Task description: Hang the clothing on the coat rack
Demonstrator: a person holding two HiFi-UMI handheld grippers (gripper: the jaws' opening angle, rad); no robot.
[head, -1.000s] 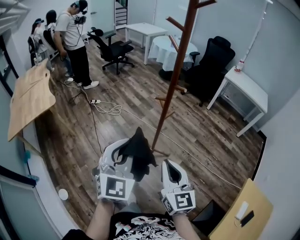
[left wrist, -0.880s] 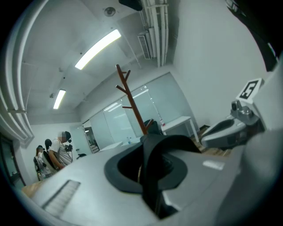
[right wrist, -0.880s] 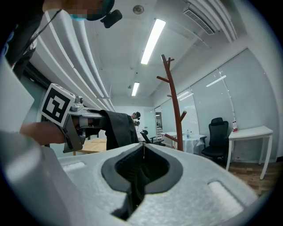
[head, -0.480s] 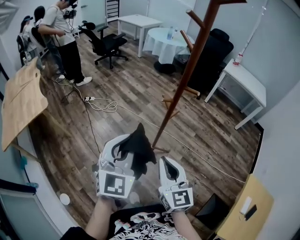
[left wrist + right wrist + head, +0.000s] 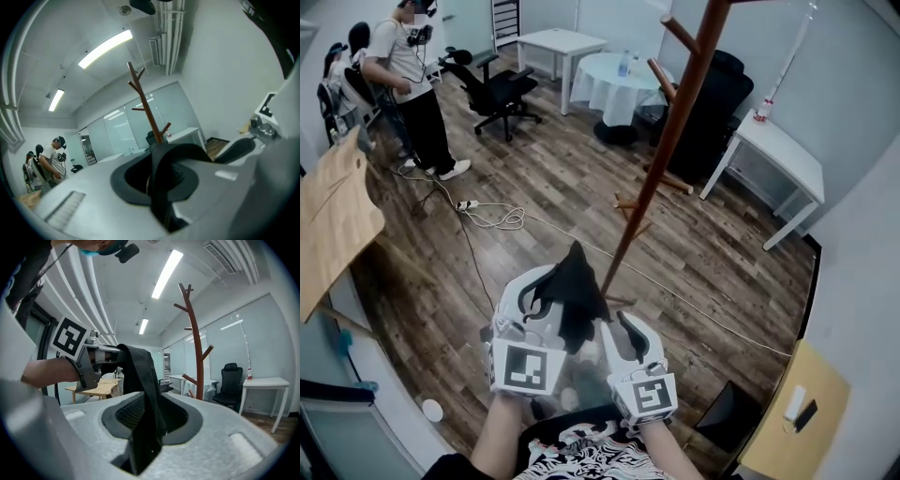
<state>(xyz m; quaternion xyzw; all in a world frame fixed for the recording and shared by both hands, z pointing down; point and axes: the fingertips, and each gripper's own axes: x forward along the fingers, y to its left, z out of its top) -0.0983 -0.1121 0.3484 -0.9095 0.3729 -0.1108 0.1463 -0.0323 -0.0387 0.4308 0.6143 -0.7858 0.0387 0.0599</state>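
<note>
A black piece of clothing (image 5: 574,289) hangs bunched from my left gripper (image 5: 549,289), which is shut on it; in the left gripper view a black strap (image 5: 161,187) runs down into the closed jaws. My right gripper (image 5: 622,328) sits close beside it on the right, its jaws opening. In the right gripper view a strip of the black clothing (image 5: 143,394) drops between those jaws, and the pads do not press it. The brown wooden coat rack (image 5: 667,141) stands just ahead, its pole leaning up past the grippers, its pegs (image 5: 659,77) bare.
A person (image 5: 412,84) stands at the far left near an office chair (image 5: 492,89). A cable (image 5: 492,217) trails over the wood floor. White tables (image 5: 773,155), a round covered table (image 5: 614,80) and a black chair stand behind the rack. A wooden board (image 5: 333,220) leans at left.
My right gripper has moved left up against the hanging clothing and its jaws have parted around a strip of it. The left gripper keeps its hold. The view has drawn nearer the rack.
</note>
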